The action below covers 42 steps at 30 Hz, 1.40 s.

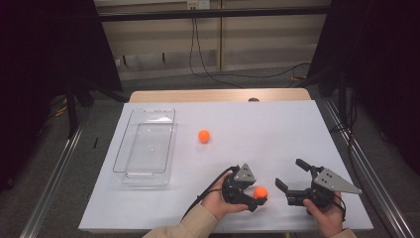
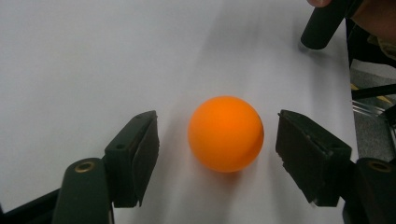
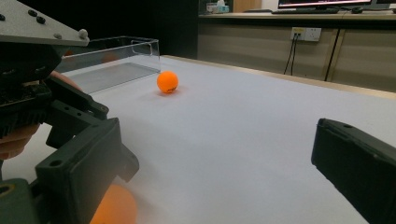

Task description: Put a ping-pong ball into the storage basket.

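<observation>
So the left gripper (image 1: 253,198) sits wide open around the near small orange plastic ball (image 2: 226,133) on the white worktop (image 1: 277,129), right gripper (image 1: 292,182) idle and open too, and I'd guess squeezing shut comes next, then carrying it to the clear plastic tray (image 1: 130,174) far left.

The high view looks down on the whole white table (image 1: 277,129). The left gripper view looks down close. The right gripper view looks low, far across. All share the table.
</observation>
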Tool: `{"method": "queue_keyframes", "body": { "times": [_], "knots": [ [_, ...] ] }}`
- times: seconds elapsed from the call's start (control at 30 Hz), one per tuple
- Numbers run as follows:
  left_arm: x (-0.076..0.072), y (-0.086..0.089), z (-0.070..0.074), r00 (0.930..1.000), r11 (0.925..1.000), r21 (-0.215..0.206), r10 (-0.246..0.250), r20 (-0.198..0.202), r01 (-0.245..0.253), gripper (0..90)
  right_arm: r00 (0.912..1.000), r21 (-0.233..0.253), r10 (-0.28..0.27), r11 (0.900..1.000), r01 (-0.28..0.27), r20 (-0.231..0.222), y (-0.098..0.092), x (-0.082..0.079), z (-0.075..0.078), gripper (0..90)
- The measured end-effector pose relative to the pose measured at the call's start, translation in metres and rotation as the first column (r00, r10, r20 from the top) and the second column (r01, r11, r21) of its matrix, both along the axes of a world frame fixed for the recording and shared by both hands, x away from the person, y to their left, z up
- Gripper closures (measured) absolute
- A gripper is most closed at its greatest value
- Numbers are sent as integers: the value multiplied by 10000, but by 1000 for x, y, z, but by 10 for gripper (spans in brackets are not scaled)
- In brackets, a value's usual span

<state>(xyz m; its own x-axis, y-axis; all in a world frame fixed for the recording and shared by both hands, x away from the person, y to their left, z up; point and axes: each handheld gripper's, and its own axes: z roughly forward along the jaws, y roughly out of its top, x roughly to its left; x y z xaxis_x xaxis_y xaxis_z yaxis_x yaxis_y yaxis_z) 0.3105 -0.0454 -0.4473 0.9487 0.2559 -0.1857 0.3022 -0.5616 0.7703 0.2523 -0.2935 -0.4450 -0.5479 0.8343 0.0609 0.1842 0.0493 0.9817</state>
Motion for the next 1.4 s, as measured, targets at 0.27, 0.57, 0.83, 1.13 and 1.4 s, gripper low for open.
{"method": "queue_keyframes", "body": {
  "times": [0.27,0.57,0.83,1.13,1.4],
  "knots": [
    [0,-4,0,9998,9998,147,-162,110,160,343,10000,-1,3,10000,-3,-21,0,0,0,19],
    [0,-6,-3,9993,9987,388,-339,138,334,396,10000,-8,15,10000,-15,-25,0,0,0,19],
    [0,-8,-5,9989,9978,474,-461,121,455,440,10000,-5,10,10000,-10,-18,0,0,0,19],
    [0,-9,-7,9983,9971,520,-572,146,564,471,10000,-6,19,10000,-19,-10,0,0,0,19],
    [-1,-9,-6,9980,9971,463,-614,156,606,504,10000,-9,7,10000,-7,-19,0,0,0,19]
  ]
}}
